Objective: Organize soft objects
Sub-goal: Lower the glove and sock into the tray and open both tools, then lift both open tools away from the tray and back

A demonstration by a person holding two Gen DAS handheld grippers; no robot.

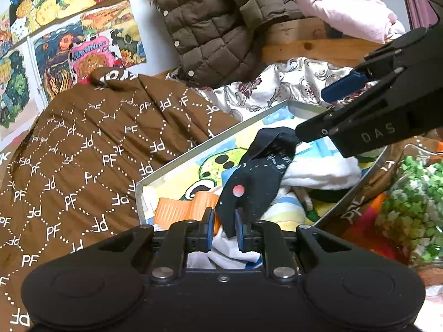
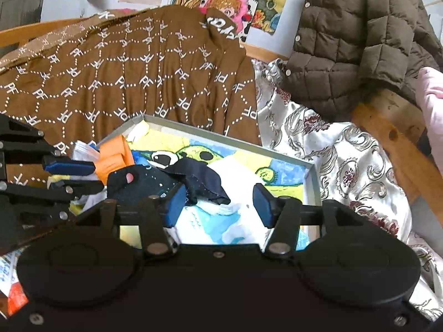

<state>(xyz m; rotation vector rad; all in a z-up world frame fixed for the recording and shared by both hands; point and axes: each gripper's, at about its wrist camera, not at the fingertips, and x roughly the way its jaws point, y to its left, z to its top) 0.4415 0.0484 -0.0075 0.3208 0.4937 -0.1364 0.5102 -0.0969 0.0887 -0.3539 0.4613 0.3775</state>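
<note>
A dark navy sock (image 1: 254, 177) with a pink dot lies in a shallow metal tray (image 1: 193, 149) with a cartoon frog picture. My left gripper (image 1: 224, 229) has its pads narrowly apart around the sock's near end; contact is unclear. My right gripper (image 2: 218, 204) is open above the tray, its left pad touching the sock's (image 2: 177, 179) dark cuff. In the left wrist view the right gripper (image 1: 318, 110) reaches in from the right over the sock. White and light-blue socks (image 1: 318, 171) and an orange one (image 1: 182, 207) also lie in the tray.
A brown PF-patterned garment (image 1: 83, 152) lies left of the tray. A quilted brown jacket (image 1: 221, 22), a pink cloth (image 1: 349, 8) and a white patterned sheet (image 2: 346, 160) lie behind. A clear container of green bits (image 1: 415, 199) stands at right. A wooden rail (image 2: 393, 138) runs alongside.
</note>
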